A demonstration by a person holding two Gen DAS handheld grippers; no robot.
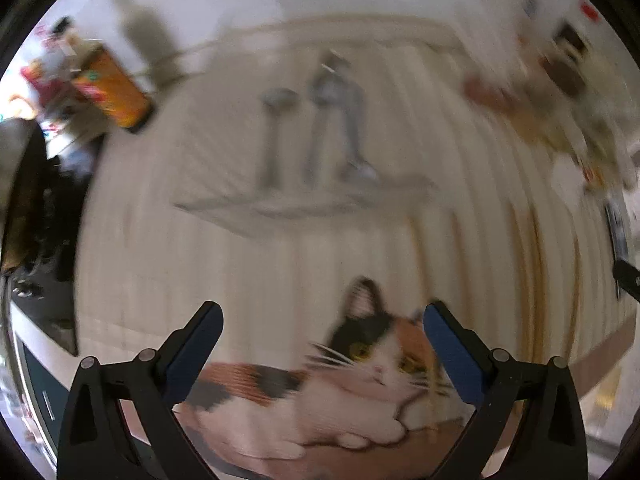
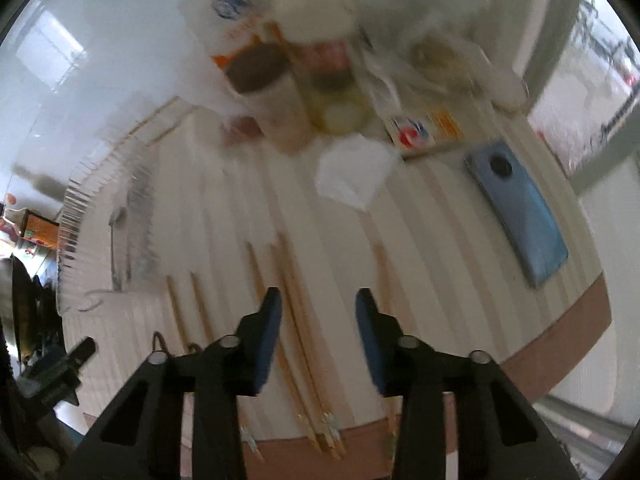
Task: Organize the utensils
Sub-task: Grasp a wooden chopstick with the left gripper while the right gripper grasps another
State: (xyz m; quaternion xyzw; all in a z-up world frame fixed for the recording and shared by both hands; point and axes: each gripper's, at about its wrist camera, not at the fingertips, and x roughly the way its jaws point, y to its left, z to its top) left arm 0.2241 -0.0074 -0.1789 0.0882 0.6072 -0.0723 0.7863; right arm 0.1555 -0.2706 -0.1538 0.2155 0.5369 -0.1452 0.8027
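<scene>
Nearest, we log our left gripper (image 1: 322, 322), fingers wide apart and empty, over a cat picture (image 1: 360, 372) on the table (image 1: 160, 260). Our right gripper (image 2: 318, 308), likewise parted and holding nothing, hangs over wooden chopsticks (image 2: 296, 320) lying along the striped mat. Farther out in the left view: a clear tray (image 1: 312, 196) holding blurred metal utensils (image 1: 336, 120). Beyond the right gripper: a blue phone (image 2: 520, 208), white tissue (image 2: 352, 172), cluttered packets (image 2: 304, 72).

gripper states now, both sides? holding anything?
Left gripper: open, empty, above the cat picture.
Right gripper: open, holding nothing, over the chopsticks.
</scene>
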